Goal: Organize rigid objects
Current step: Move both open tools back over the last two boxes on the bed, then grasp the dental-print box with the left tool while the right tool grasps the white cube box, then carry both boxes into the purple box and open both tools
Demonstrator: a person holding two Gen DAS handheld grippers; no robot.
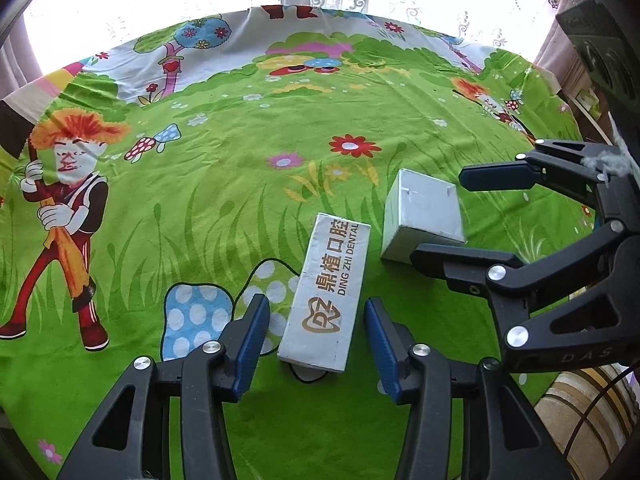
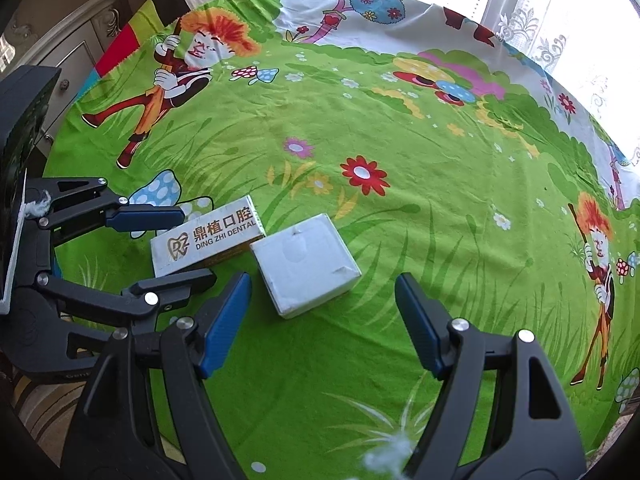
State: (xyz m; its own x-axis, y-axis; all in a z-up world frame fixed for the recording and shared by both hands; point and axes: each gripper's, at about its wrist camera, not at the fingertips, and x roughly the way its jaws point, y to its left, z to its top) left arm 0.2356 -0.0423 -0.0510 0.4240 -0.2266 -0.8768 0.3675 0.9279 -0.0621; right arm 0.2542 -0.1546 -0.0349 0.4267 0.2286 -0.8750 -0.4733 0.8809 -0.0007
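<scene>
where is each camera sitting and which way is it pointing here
Left wrist view: on the left gripper, looking steeply down along its blue-padded fingers at the long white printed dental box between its open jaws; the right gripper enters from the right.
Right wrist view: on the right gripper, angled down at the plain white square box; the left gripper enters from the left.
Shared: both boxes, both grippers, the green cartoon tablecloth, lace curtains.
</scene>
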